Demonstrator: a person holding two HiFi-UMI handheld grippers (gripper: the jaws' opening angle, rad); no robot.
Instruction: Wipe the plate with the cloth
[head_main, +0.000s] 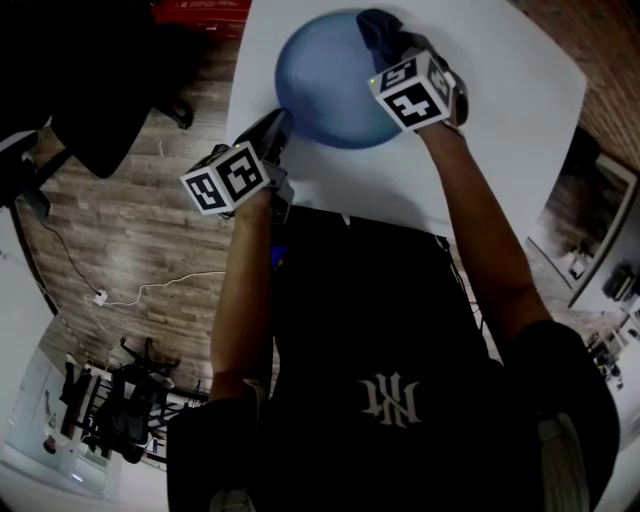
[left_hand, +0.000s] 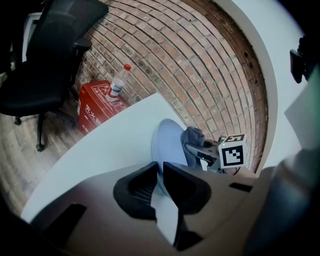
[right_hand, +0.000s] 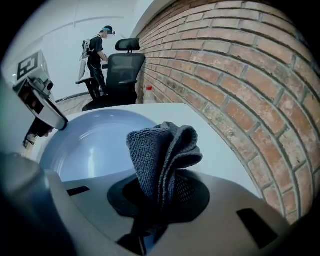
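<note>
Plate (head_main: 330, 85), blue, lay on the white worktop (head_main: 510, 110) at upper centre of the head view. Left tool (left_hand: 161, 184) was clamped on its lower-left rim; right tool (head_main: 392, 45) gripped the bunched grey cloth (right_hand: 162, 150) over its upper-right rim. Red box (left_hand: 95, 107) carrying a bottle (left_hand: 118, 85) and a black chair (left_hand: 45, 50) stood beyond the worktop's far corner.
</note>
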